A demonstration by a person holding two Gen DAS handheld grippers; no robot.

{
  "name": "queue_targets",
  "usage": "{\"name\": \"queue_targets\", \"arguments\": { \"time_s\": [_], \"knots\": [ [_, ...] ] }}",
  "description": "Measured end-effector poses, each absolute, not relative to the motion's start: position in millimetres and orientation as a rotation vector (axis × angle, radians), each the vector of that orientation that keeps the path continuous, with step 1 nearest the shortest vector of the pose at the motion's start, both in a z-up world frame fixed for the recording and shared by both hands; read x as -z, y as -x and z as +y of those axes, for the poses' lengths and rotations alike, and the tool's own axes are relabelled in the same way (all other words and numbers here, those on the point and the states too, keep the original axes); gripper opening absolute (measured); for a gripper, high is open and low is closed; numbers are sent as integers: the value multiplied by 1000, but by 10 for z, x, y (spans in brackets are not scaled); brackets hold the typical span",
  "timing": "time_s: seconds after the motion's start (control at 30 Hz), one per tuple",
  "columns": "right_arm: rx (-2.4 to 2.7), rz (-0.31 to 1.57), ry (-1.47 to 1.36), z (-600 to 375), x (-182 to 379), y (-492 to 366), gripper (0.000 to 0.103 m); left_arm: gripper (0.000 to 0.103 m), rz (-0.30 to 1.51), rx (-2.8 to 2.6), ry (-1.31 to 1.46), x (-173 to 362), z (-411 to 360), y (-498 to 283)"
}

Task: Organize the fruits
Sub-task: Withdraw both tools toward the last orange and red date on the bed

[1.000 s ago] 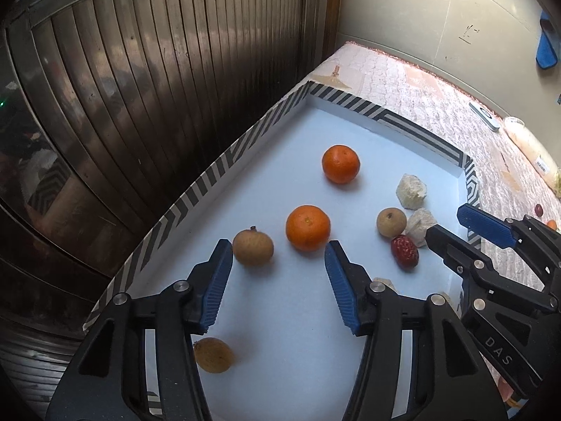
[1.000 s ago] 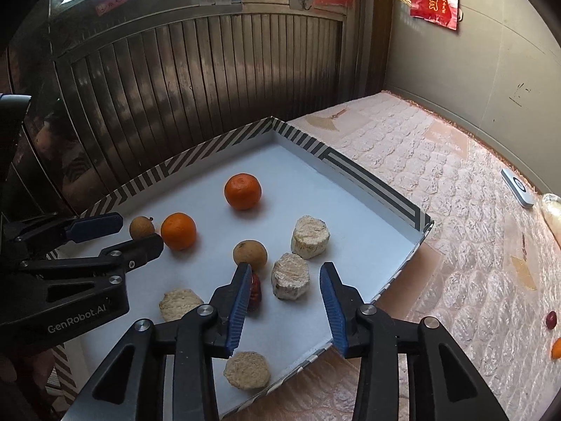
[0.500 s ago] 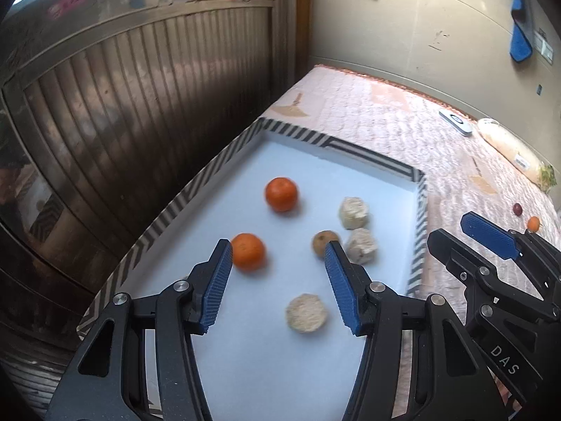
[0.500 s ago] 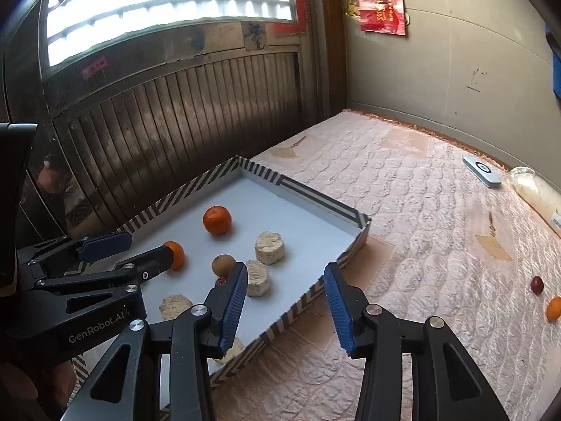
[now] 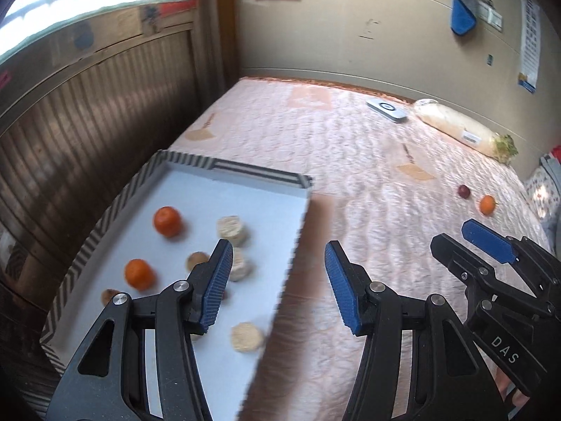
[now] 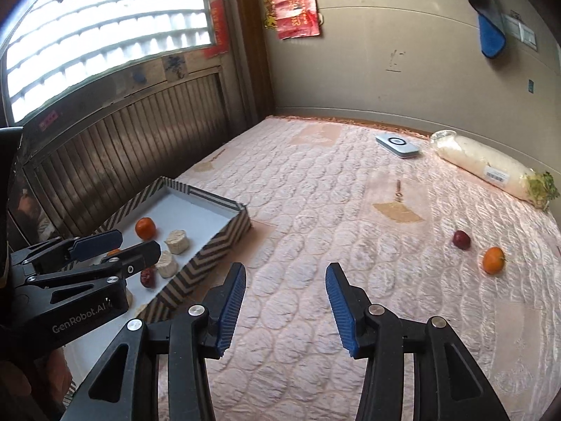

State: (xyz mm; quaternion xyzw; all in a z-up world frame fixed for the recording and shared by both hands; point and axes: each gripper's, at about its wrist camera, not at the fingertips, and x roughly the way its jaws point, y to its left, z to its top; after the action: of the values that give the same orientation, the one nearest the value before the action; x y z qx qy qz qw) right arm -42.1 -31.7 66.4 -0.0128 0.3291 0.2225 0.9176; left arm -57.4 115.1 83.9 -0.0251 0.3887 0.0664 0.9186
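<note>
Done: tray (image 6: 224, 229) far left on bed (image 6: 315, 210) holds 2 oranges (image 5: 167, 221), brown fruits, pale chunks.
Left: small orange (image 6: 493, 260) + red fruit (image 6: 461, 239) loose, far right on bed.
Left tool (image 5: 277, 280): wide, empty.
Right tool (image 6: 284, 307): wide, empty, aimed twd loose pair.

I am working in a lived-in home, a bedroom by the look of it. A pink quilted mattress (image 6: 350, 217) fills the centre of my right view. A barred window (image 6: 105, 31) sits upper left above ribbed wood panelling (image 6: 140, 147). A red paper decoration (image 6: 296, 5) and a blue cloth (image 6: 491, 31) hang on the plain wall along the top.
</note>
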Motion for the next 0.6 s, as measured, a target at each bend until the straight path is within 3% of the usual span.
{"name": "queue_targets", "arguments": {
  "time_s": [0.6],
  "knots": [
    [-224,719,-21,-1658,-610,275,46,55,839,35,-31,-810,47,145]
  ]
}}
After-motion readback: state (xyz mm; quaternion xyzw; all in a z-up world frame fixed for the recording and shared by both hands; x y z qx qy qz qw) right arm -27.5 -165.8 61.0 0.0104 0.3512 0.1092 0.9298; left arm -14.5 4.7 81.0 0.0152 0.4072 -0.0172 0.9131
